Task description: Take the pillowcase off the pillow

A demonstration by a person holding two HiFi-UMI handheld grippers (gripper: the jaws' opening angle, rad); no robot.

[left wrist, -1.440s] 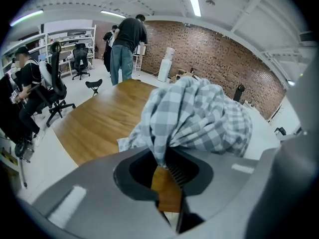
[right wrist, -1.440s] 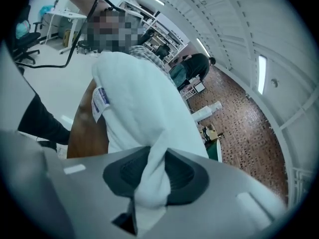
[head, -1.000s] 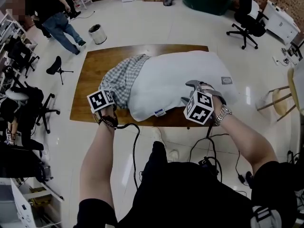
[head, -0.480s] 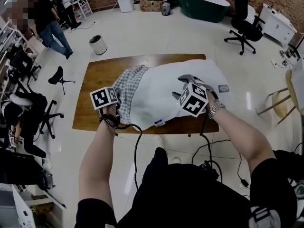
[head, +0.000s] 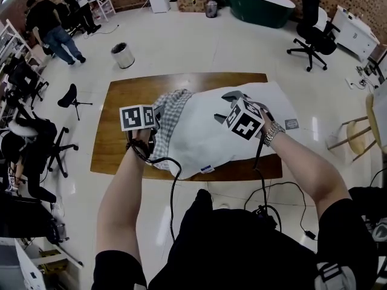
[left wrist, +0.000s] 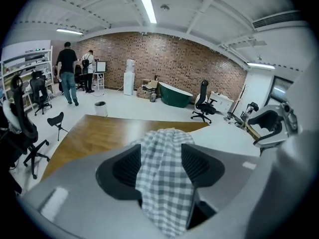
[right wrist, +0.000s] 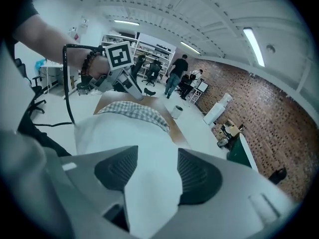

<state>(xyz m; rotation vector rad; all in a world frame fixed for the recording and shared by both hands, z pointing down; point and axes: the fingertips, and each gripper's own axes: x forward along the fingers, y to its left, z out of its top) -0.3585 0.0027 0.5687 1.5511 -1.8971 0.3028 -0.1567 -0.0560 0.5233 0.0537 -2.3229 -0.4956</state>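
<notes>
Checked pillowcase [head: 170,109] pinched in left gripper [head: 158,119]; right gripper [head: 222,106] clamps white pillow [head: 202,139] just beside it.

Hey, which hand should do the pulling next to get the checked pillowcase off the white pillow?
Left. The left tongs are clamped on the checked pillowcase; the right tongs pinch the white pillow, so they can likely just anchor it.

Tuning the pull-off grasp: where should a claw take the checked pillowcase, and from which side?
Pinch the loose bunched fold at the left end of the pillowcase, coming in from the left, as the left claw does now. The cloth is slack and gathered there, while the right claw pinches the bared pillow, so it can probably slide off leftward.
</notes>
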